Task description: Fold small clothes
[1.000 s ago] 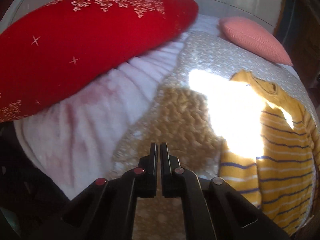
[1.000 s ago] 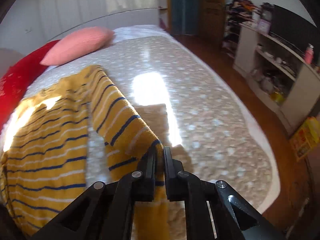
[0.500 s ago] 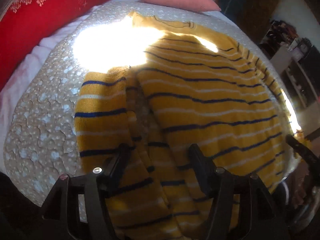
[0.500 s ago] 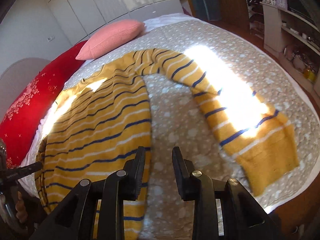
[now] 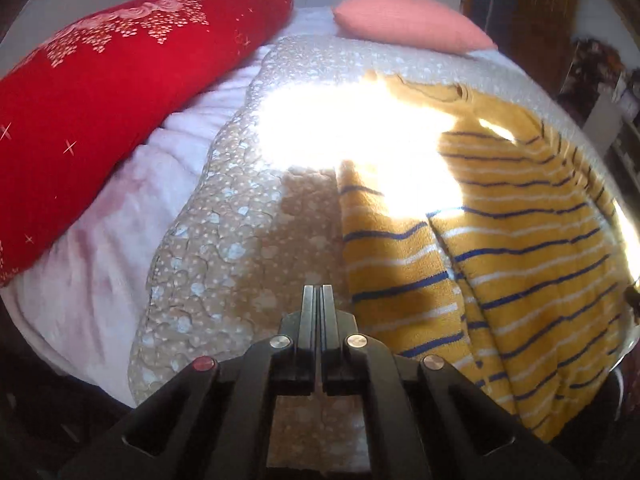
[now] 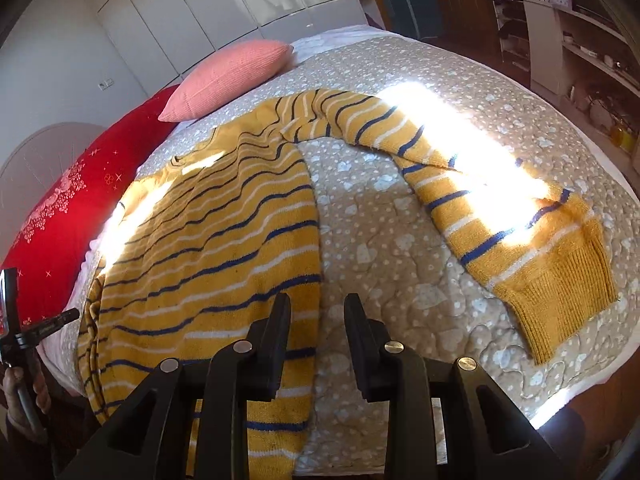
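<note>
Yellow blue-striped sweater [image 6: 208,248] flat on quilt [image 6: 400,264]

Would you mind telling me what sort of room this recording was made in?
Most likely a bedroom: a bed with a beige quilted cover with pale spots, a pink ribbed pillow and a long red embroidered cushion at its head, and glossy white wardrobe doors behind.
</note>
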### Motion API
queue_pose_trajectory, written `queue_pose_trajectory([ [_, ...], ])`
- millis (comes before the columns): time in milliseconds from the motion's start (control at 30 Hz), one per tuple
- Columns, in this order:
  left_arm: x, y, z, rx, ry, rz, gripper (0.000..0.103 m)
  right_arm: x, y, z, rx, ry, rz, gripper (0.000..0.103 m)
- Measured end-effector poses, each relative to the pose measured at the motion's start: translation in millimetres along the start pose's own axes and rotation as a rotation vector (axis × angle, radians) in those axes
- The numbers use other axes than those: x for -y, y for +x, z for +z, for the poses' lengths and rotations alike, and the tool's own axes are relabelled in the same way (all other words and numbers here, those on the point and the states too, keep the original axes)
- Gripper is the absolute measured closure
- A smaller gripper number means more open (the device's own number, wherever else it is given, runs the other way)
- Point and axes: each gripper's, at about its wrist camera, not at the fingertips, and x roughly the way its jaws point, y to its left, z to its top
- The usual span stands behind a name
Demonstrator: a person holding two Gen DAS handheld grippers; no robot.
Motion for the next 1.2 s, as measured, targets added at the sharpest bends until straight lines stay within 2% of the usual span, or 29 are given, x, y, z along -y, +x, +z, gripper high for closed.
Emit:
queue_pose_trajectory([
  [67,-6,-12,-9,0.022,-0.024,-0.02,0.073,15,1,7,0.009,0.083,0.034,0.064],
  [100,-7,-18,-14,0.038,-0.041,-0.032,0.051,26,4,12,0.013,0.142,0.064,0.058],
  [133,-8,-23,-19,0.06,-0.063,-0.049,0.042,37,9,17,0.013,0.199,0.088,0.055],
  [233,-1,-29,-27,0.065,-0.128,-0.113,0.041,68,24,30,0.024,0.365,0.162,0.055],
  [333,10,-32,-32,0.045,-0.171,-0.164,0.041,89,25,50,0.086,0.487,0.221,0.055],
  [433,27,-35,-34,0.041,-0.16,-0.188,0.041,110,20,70,0.143,0.593,0.262,0.055],
  [567,42,-32,-37,0.021,-0.147,-0.198,0.041,143,29,79,0.14,0.754,0.299,0.055],
  [600,44,-29,-38,0.007,-0.15,-0.204,0.041,151,32,78,0.136,0.796,0.306,0.06],
  [633,47,-26,-38,-0.008,-0.155,-0.212,0.041,158,36,80,0.12,0.822,0.299,0.077],
  [667,49,-24,-39,-0.022,-0.162,-0.222,0.041,161,39,87,0.089,0.811,0.273,0.089],
  [700,50,-21,-38,-0.032,-0.167,-0.23,0.041,161,40,100,0.07,0.76,0.24,0.093],
  [767,53,-22,-37,-0.032,-0.172,-0.237,0.041,151,26,128,0.095,0.618,0.18,0.095],
  [800,56,-25,-36,-0.024,-0.172,-0.235,0.041,143,10,142,0.149,0.538,0.183,0.101],
  [867,59,-31,-35,-0.002,-0.17,-0.232,0.041,128,-27,161,0.265,0.403,0.216,0.101],
  [933,62,-33,-35,0.009,-0.164,-0.233,0.039,122,-58,163,0.351,0.36,0.232,0.101],
  [967,63,-33,-35,0.009,-0.163,-0.234,0.039,126,-67,159,0.373,0.371,0.198,0.1],
  [1033,66,-29,-35,-0.004,-0.164,-0.242,0.038,134,-69,144,0.356,0.396,0.135,0.096],
  [1167,73,-17,-35,-0.051,-0.152,-0.259,0.038,152,-40,112,0.191,0.474,0.267,0.095],
  [1200,75,-15,-35,-0.056,-0.153,-0.265,0.038,156,-30,108,0.16,0.51,0.319,0.09],
])
